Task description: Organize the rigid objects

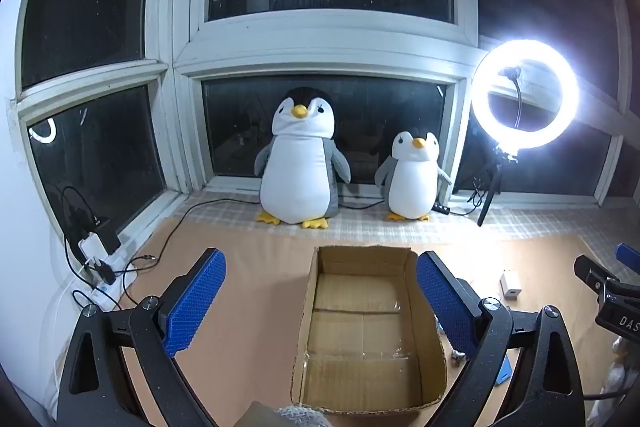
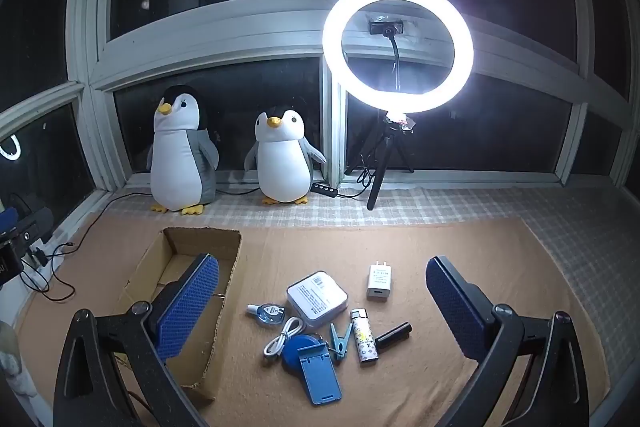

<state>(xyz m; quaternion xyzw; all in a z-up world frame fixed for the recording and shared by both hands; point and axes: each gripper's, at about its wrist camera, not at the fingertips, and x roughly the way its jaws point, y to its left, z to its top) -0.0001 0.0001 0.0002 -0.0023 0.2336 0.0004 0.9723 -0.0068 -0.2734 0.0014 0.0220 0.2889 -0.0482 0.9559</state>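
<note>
An open, empty cardboard box [image 1: 366, 327] lies on the tan mat, straight ahead of my left gripper [image 1: 318, 301], which hangs open above it. In the right wrist view the box [image 2: 192, 247] sits at the left. To its right lie small objects: a white square case [image 2: 317, 297], a white charger plug [image 2: 379, 281], a lighter [image 2: 363, 335], a black tube [image 2: 394, 335], a blue phone stand [image 2: 318, 373], a blue clip [image 2: 339, 341], a coiled white cable [image 2: 282, 339] and a small clear bottle [image 2: 267, 313]. My right gripper [image 2: 322, 301] is open above them, holding nothing.
Two plush penguins [image 2: 180, 155] [image 2: 282, 157] stand on the checked cloth by the window. A lit ring light [image 2: 398, 45] on a tripod stands behind the objects. Cables and a power strip [image 1: 96, 259] lie at the left wall. The other gripper [image 1: 608, 287] shows at the right edge.
</note>
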